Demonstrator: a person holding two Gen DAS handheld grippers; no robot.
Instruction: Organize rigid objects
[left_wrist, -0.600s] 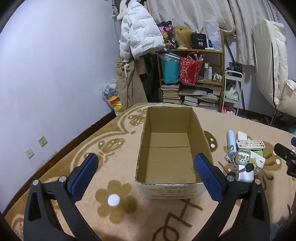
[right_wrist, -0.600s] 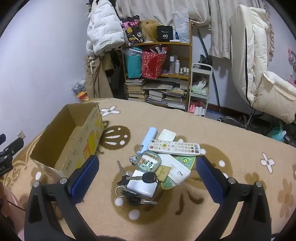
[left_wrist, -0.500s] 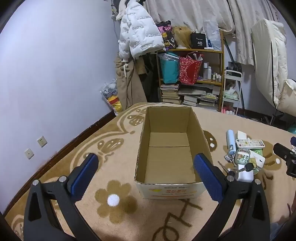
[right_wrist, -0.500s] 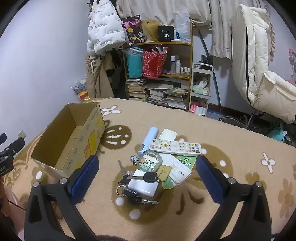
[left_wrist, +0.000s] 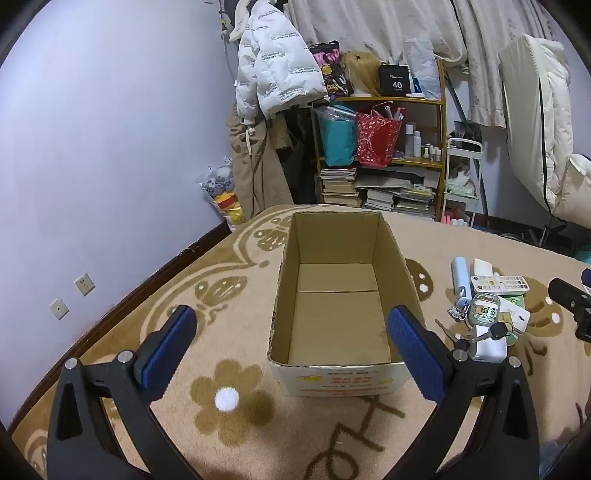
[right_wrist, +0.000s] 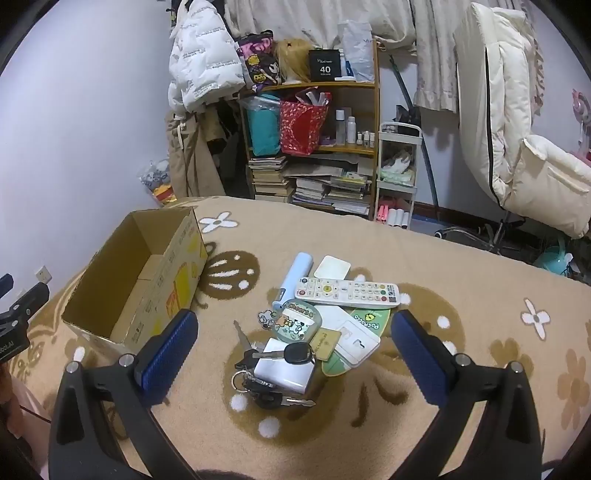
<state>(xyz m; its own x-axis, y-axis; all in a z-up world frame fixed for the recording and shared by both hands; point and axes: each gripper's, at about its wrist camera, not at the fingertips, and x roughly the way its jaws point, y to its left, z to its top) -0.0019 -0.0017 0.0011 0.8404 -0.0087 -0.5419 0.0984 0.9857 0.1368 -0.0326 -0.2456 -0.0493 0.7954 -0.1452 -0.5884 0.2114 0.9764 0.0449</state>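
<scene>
**Both claws spread, box empty, pile untouched**

Nothing on the blanket has shifted since the earlier frames; only the views have drifted very slightly, and box and pile lie as they did.

Left gripper (left_wrist: 291, 338): blue-padded jaws spread wide, holding nothing, hovering just short of the near wall of the open brown cardboard box (left_wrist: 334, 380). Box interior is bare.

Right gripper (right_wrist: 293, 339): jaws likewise released and empty, hanging over the pile to the right of the box. Near to far in that pile: bunch of metal keys with a black car key (right_wrist: 275, 373), draped over a white rectangular power block (right_wrist: 282, 369); round cartoon-printed compact (right_wrist: 297, 323); white flat cards and a green printed disc; long white remote control (right_wrist: 347, 292) lying across the stack; pale blue cylinder (right_wrist: 295, 277) and a white square pad (right_wrist: 332, 267) behind. All rest on the tan flower-patterned fleece blanket (right_wrist: 443, 266).

Risks (judgement): the items overlap, so closing on one may drag its neighbours; the key ring may snag and tip the power block; the soft fleece may bunch under a pad.

Unclear: what lies beneath the remote and compact; text on the cards; the pile's near edge in the left view, hidden behind the right-hand finger.
</scene>
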